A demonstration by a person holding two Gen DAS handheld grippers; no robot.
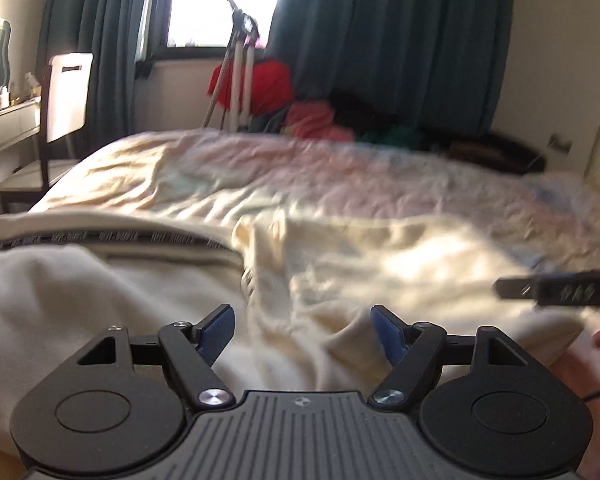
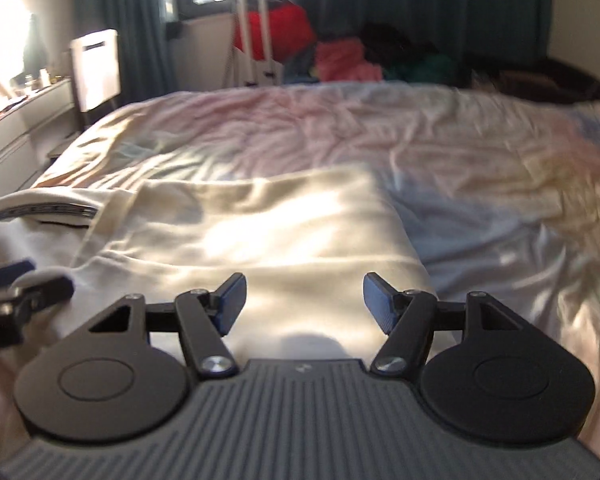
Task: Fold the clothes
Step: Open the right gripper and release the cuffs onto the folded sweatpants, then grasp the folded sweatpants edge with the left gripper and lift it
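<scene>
A cream garment (image 1: 112,280) with a dark patterned band (image 1: 112,236) near its upper edge lies on the bed, partly folded. In the right wrist view the same garment (image 2: 268,232) shows a flat folded panel in sunlight. My left gripper (image 1: 302,332) hovers just above the cloth, open, with nothing between its blue pads. My right gripper (image 2: 304,304) is also open over the folded panel, holding nothing. The right gripper's fingertip (image 1: 556,288) pokes in at the right edge of the left wrist view. The left gripper's fingers (image 2: 24,284) appear at the left edge of the right wrist view.
The bed (image 2: 380,132) has a rumpled pastel sheet. A pile of red, pink and green clothes (image 1: 312,116) lies beyond the far edge beside a white stand (image 1: 240,76). A white chair (image 1: 66,96) and a dresser (image 2: 16,128) stand at the left. Dark curtains (image 1: 380,32) hang behind.
</scene>
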